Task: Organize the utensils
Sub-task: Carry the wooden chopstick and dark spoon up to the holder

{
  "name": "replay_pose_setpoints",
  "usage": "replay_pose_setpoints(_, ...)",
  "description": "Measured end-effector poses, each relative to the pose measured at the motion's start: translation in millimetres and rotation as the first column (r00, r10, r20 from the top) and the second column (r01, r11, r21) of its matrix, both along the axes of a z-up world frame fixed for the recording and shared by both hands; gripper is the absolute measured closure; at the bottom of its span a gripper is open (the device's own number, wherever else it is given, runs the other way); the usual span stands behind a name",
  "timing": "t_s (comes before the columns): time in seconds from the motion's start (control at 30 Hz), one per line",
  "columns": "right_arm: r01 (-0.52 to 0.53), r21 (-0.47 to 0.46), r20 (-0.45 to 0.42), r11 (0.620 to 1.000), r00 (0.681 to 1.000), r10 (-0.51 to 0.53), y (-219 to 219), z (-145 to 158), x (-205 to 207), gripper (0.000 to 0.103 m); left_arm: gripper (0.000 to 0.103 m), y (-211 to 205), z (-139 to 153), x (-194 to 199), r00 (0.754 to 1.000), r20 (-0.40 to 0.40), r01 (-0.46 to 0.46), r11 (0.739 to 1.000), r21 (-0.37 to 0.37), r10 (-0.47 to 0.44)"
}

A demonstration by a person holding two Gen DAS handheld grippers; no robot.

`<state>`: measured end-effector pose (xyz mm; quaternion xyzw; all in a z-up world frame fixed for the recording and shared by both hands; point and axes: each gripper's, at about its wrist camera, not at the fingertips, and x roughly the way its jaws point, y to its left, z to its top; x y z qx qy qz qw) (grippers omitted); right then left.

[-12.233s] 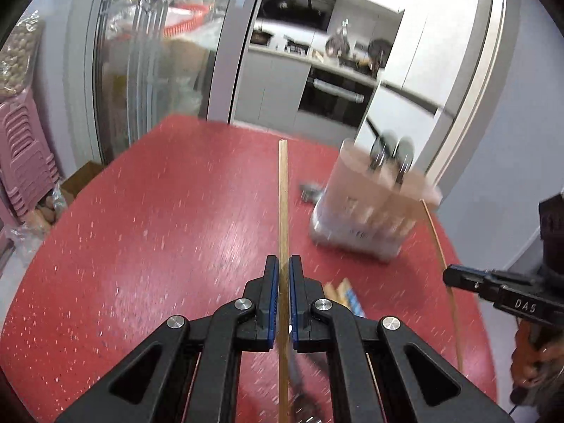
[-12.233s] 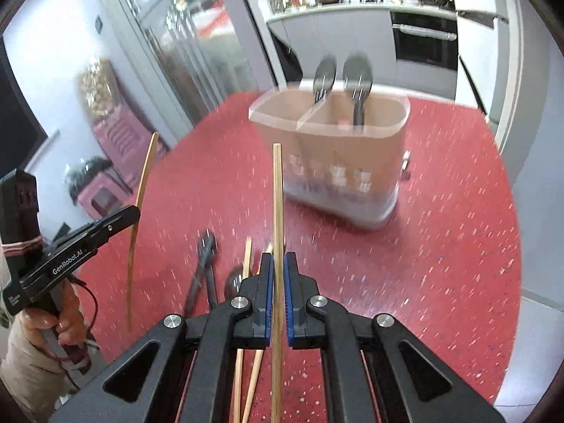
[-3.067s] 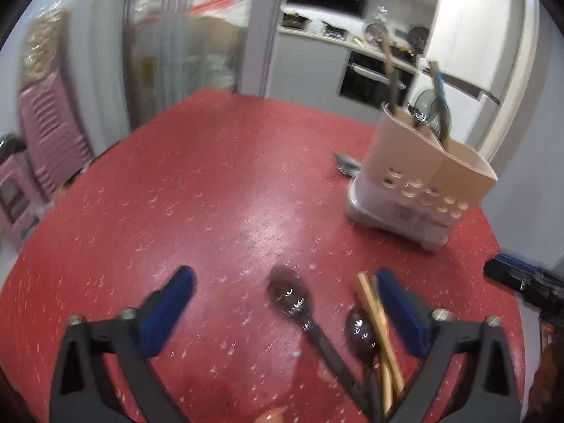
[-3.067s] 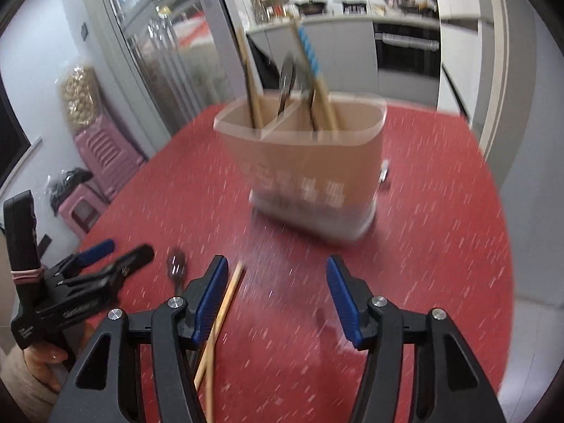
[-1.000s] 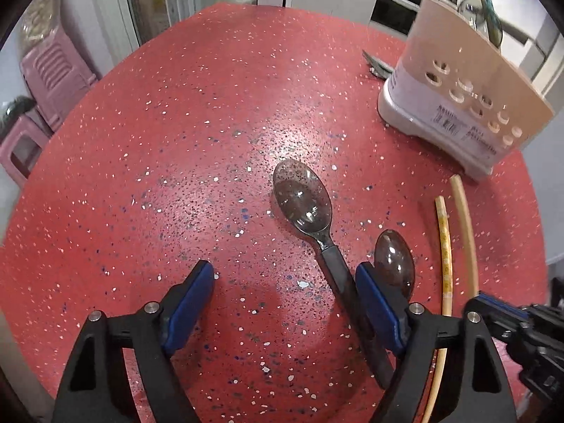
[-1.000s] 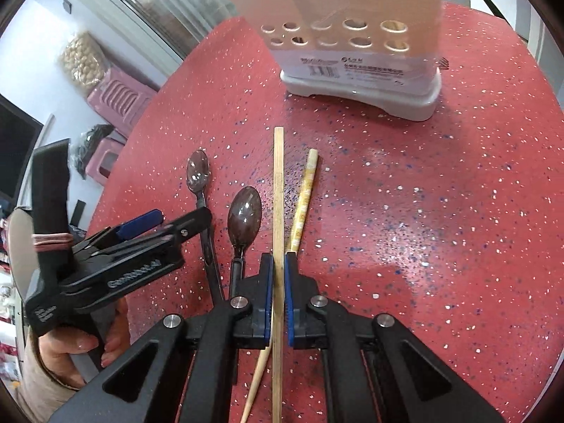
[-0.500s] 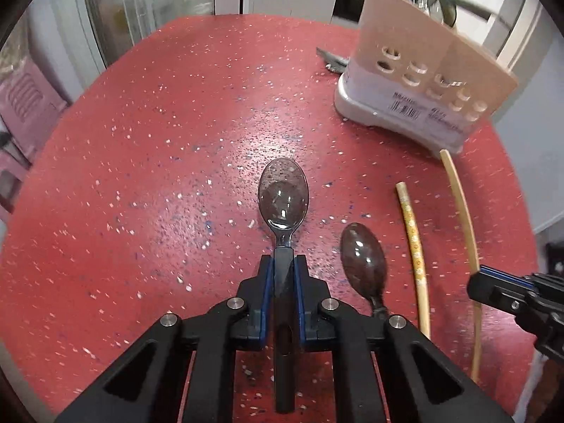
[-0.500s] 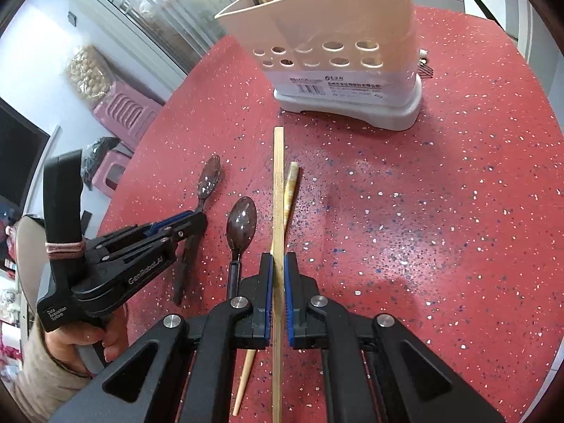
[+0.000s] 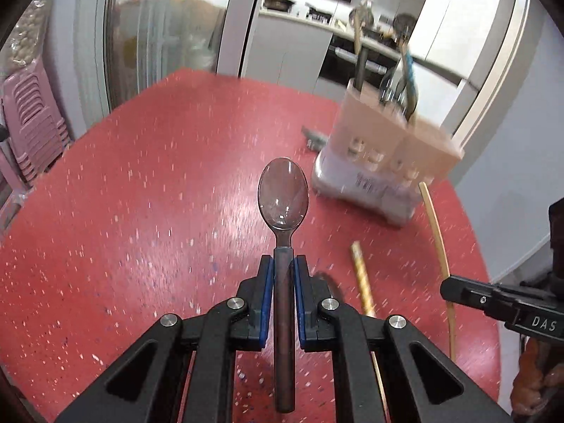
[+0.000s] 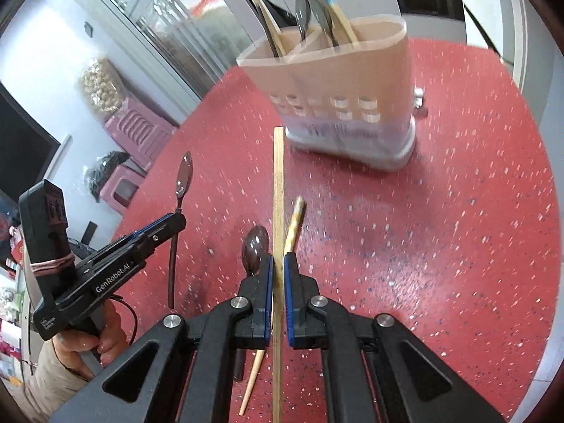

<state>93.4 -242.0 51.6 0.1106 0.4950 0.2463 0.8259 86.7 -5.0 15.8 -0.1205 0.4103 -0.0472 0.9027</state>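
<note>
Left wrist view: the round red table point(image 9: 141, 211) lies bare across its whole left half, out to the curved edge, with open surface ahead of the fingers. The left gripper point(image 9: 282, 275) is clenched on the dark handle of a spoon point(image 9: 283, 197), whose bowl sticks out forward, above the tabletop. To the right, a patterned chopstick point(image 9: 362, 282) lies on the table, and a plain chopstick point(image 9: 437, 243) slants up from the tip of the right gripper point(image 9: 458, 289). The beige utensil holder point(image 9: 380, 155) stands near the far right edge, with handles and a blue-patterned stick rising from it, blurred.

Right wrist view: the right gripper point(image 10: 277, 275) grips the plain chopstick point(image 10: 278, 190), which points toward the holder point(image 10: 338, 98). Bare table lies to the right. Just beside the fingers lie a second spoon point(image 10: 255, 246) and the patterned chopstick point(image 10: 292, 229). The holder's two compartments hold spoons and chopsticks. A hand point(image 10: 95, 345) holds the left gripper point(image 10: 176, 220) with its spoon point(image 10: 184, 176).
</note>
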Motion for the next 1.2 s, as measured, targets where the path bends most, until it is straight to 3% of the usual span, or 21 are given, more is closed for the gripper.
replay_pose_setpoints(0.27, 0.042, 0.025, 0.146, 0.999, 0.988, -0.045, -12.0, 54.1, 2.7, 0.096, 0.067, 11.3, 44.4, 19.8, 0.993, 0.119, 0.015, 0.998, -0.055, -0.008)
replay_pose_setpoints(0.47, 0.073, 0.03, 0.2, 0.997, 0.977, -0.078, -16.3, 80.2, 14.8, 0.096, 0.067, 8.6, 64.3, 39.9, 0.984, 0.174, 0.037, 0.998, -0.058, -0.026)
replay_pose_setpoints(1.2, 0.136, 0.039, 0.269, 0.99, 0.953, -0.141, -25.4, 114.8, 64.1, 0.096, 0.067, -16.4, 92.0, 88.0, 0.966, 0.249, 0.062, 0.998, 0.009, -0.062)
